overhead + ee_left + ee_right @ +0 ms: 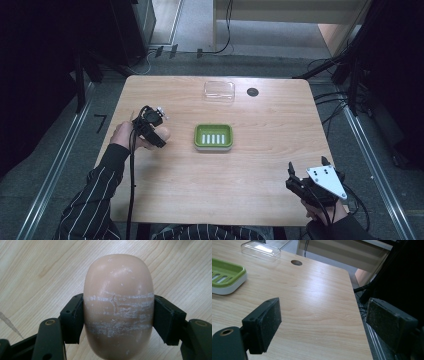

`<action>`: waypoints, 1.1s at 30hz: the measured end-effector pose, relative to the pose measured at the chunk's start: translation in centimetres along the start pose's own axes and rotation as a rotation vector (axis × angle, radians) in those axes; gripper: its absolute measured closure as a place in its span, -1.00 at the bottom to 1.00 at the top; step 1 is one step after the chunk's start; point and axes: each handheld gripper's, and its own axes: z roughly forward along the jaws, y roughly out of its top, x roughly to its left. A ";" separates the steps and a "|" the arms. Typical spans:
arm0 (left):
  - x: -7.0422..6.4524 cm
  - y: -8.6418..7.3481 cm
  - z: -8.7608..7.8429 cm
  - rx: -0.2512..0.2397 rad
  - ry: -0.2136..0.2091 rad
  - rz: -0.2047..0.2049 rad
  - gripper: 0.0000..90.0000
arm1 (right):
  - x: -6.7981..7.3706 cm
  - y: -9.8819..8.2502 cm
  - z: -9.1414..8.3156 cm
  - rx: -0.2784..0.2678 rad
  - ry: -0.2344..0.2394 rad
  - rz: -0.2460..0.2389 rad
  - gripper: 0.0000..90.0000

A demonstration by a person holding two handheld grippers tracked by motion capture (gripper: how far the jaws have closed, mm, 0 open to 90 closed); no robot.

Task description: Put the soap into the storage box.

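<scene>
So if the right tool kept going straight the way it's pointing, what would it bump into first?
Probably nothing on the table. The open right tool points over bare light wooden table toward its far right corner; the green-and-white slotted soap dish and clear plastic lid sit off to the left. Depth is uncertain.

Soap bar (118, 307) btm is cut off at lower edge; green dish (225, 275) is cropped at left edge, upper left.
</scene>
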 end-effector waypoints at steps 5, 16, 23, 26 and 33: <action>-0.2 0.6 -0.1 -0.003 -0.003 0.020 -0.25 | -0.1 0.0 0.0 -0.003 0.000 0.000 -0.70; -0.7 2.0 -0.2 -0.012 -0.008 0.063 -0.25 | -0.2 -0.2 -0.2 0.000 -0.008 0.008 -0.70; -1.1 3.0 -0.5 -0.028 -0.010 0.090 -0.25 | -0.4 -0.3 -0.2 0.001 -0.012 0.006 -0.70; -1.3 3.5 -0.6 -0.035 -0.009 0.106 -0.25 | -0.5 -0.4 -0.2 0.003 -0.017 0.010 -0.70; -1.9 4.6 -0.5 -0.037 -0.015 0.142 -0.25 | -0.7 -0.4 -0.3 0.003 -0.021 0.013 -0.70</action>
